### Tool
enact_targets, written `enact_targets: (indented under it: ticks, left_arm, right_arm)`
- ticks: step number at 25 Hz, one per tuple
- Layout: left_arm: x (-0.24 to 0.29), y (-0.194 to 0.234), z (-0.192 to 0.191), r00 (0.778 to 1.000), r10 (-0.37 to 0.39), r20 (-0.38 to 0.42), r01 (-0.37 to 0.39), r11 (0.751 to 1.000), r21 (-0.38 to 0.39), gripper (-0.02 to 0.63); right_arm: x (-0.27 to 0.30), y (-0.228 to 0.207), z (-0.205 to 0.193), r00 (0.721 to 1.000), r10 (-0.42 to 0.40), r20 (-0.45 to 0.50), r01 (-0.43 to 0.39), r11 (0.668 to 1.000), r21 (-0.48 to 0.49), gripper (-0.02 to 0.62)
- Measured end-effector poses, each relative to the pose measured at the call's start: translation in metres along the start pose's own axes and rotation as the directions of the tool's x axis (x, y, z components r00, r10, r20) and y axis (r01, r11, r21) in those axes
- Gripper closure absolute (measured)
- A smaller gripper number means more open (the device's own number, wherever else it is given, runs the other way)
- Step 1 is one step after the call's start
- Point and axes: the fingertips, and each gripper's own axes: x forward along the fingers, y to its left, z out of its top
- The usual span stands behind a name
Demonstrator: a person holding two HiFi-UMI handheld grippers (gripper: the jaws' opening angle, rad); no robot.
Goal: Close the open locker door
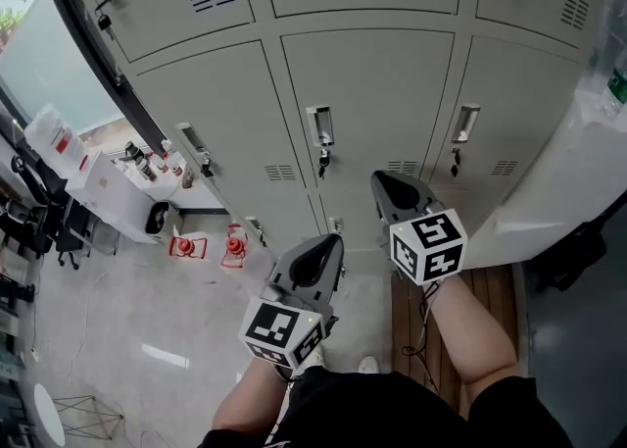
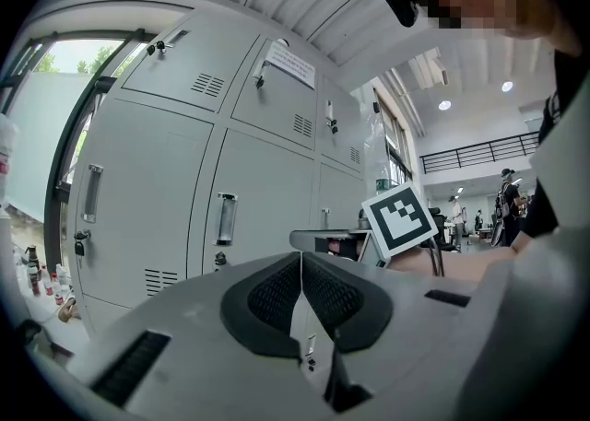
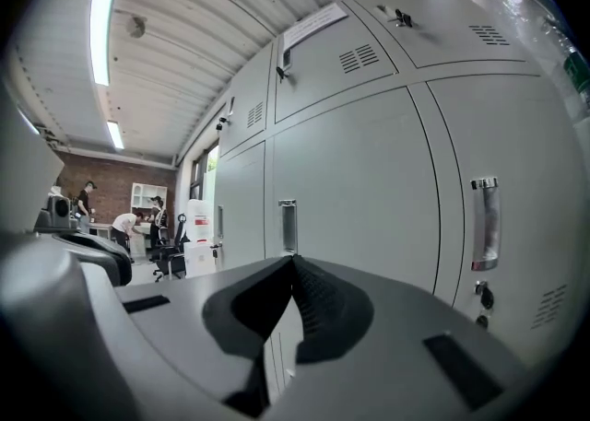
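The left gripper [image 1: 336, 240] and the right gripper [image 1: 377, 179] each have their jaws pressed together with nothing between them. Both are held near the lockers [image 1: 206, 93]. The locker door [image 1: 377, 113] ahead sits flush and shut, like its neighbours, so the contents are hidden.

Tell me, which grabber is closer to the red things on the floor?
Left. The left gripper hangs just right of the red things; the right gripper is farther right, reaching toward the lockers.
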Motion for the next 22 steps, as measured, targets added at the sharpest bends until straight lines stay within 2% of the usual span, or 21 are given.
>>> enact_targets:
  ticks: [8, 13, 22]
  left_arm:
    - [-0.029, -0.027, -0.01, 0.999, 0.054, -0.001, -0.054, 0.999, -0.009, 0.586]
    - [-0.052, -0.034, -0.016, 0.998, 0.06, -0.021, -0.06, 0.998, -0.001, 0.586]
    - [-0.1, -0.027, -0.012, 0.999, 0.032, -0.012, -0.032, 0.999, 0.0, 0.586]
  right_arm:
    - [-0.049, 0.033, -0.005, 0.997, 0.078, 0.004, -0.078, 0.997, -0.017, 0.541]
    - [-0.068, 0.058, -0.009, 0.995, 0.103, 0.008, -0.103, 0.995, -0.012, 0.541]
    - [-0.095, 0.111, -0.01, 0.996, 0.085, 0.02, -0.085, 0.996, 0.017, 0.541]
